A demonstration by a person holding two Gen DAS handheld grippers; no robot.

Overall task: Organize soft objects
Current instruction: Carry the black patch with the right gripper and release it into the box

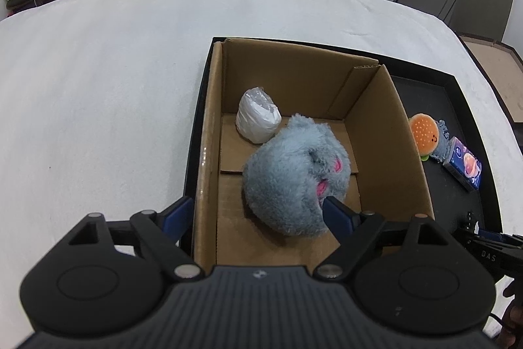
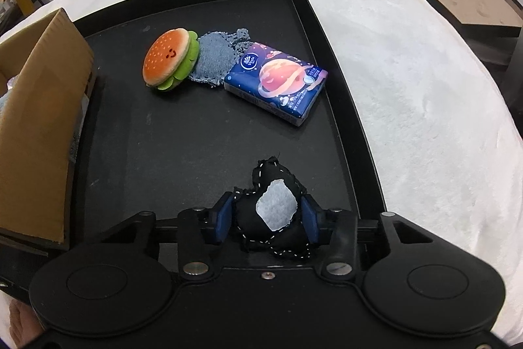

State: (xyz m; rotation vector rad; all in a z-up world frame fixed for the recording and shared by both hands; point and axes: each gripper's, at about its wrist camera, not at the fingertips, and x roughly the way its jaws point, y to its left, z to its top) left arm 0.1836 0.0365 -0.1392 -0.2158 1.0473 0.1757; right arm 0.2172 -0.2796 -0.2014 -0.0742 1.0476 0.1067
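Right hand-held gripper (image 2: 266,219) pinches black felt toy (image 2: 273,211); lift clear, then carry w/o squeezing toward cardboard box (image 2: 36,120) at 9 o'clock. Left hand-held gripper (image 1: 258,211) spread.

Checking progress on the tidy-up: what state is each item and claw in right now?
Grey plush: in cardboard box.
White bundle: in box.
Burger plush: on black tray.
Tissue pack: on tray.
Black felt toy: gripped.
Right claw: shut on toy.
Left claw: open.
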